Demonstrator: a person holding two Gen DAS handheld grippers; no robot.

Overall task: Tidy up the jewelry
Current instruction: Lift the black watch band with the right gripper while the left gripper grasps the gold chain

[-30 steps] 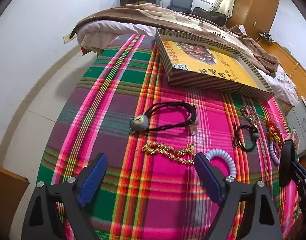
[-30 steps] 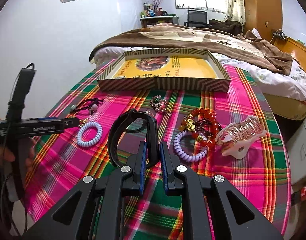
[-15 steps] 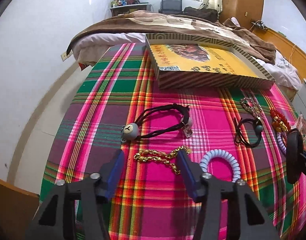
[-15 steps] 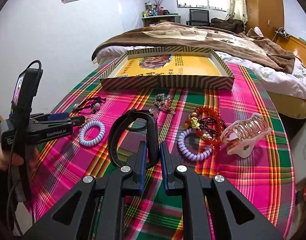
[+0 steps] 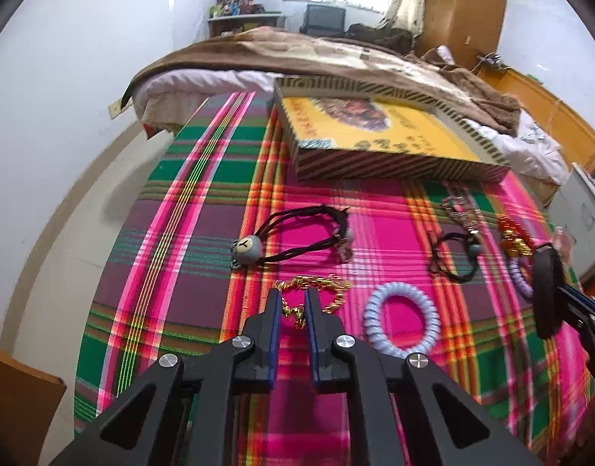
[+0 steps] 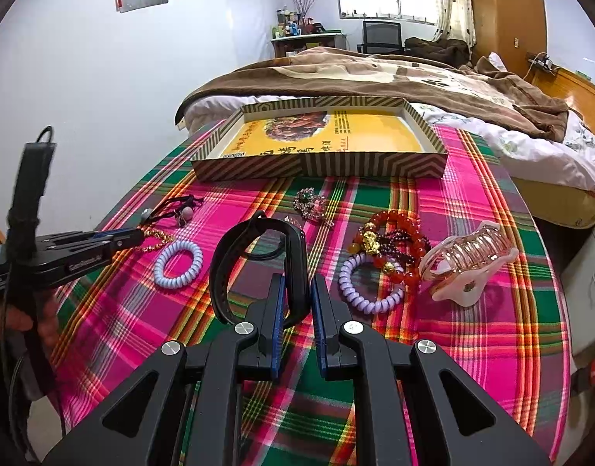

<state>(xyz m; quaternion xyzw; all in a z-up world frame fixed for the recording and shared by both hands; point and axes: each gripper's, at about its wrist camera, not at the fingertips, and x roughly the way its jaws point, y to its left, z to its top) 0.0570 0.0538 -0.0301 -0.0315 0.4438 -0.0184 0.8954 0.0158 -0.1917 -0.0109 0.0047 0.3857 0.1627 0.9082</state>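
My left gripper [image 5: 292, 299] is shut on the gold chain bracelet [image 5: 328, 285], which lies on the plaid cloth; the chain also shows in the right wrist view [image 6: 157, 237]. My right gripper [image 6: 298, 287] is shut on a black band bracelet [image 6: 258, 260], held above the cloth; the band shows at the right edge of the left wrist view [image 5: 547, 291]. The striped cardboard tray [image 6: 324, 165] with a yellow printed bottom stands at the far end of the table [image 5: 398, 165].
On the cloth lie a black cord bracelet with a grey bead [image 5: 293, 237], a pale blue coil hair tie [image 5: 400, 320], a small black hair tie [image 5: 452, 256], a brooch [image 6: 309, 204], red and purple bead bracelets [image 6: 390, 248] and a pink hair claw [image 6: 468, 262]. A bed stands behind.
My left gripper moved forward over the gold chain and closed from wide open onto it. My right gripper stayed shut on the black band, almost still.
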